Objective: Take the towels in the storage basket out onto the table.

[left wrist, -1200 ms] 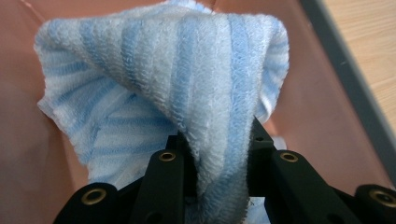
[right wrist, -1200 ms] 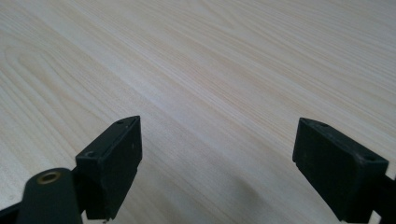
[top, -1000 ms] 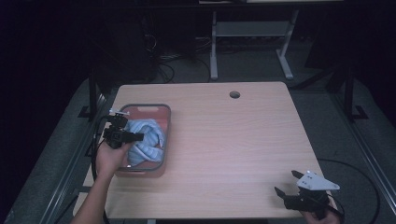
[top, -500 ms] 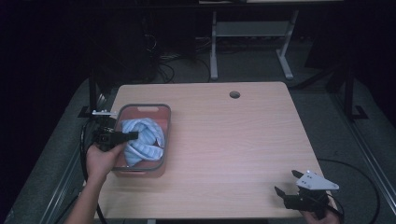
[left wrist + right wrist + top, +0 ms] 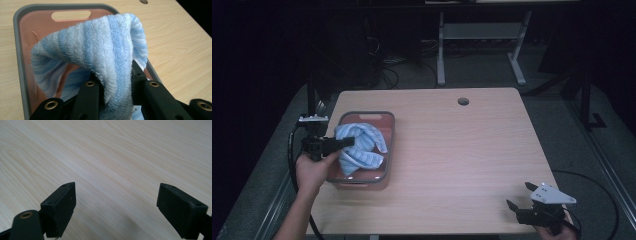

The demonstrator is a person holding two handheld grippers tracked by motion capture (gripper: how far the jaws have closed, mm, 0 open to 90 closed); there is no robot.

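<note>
A blue-and-white striped towel (image 5: 359, 146) rises out of a pink basket with a grey rim (image 5: 368, 115) at the table's left side. My left gripper (image 5: 346, 142) is shut on a fold of the towel (image 5: 110, 55), which drapes over the black jaws in the left gripper view while its lower part still hangs inside the basket (image 5: 23, 62). At the table's front right corner my right gripper (image 5: 518, 197) rests low, open, with bare wood between its fingers (image 5: 62, 205).
The light wooden table (image 5: 452, 150) has a round cable hole (image 5: 463, 101) near its far edge. Dark floor, cables and a white stand's legs (image 5: 477, 45) lie beyond the table. A black cable (image 5: 292, 150) loops from the left gripper.
The left gripper has risen and drawn back toward the table's left edge, pulling the towel up out of the basket. The right gripper has kept still.
</note>
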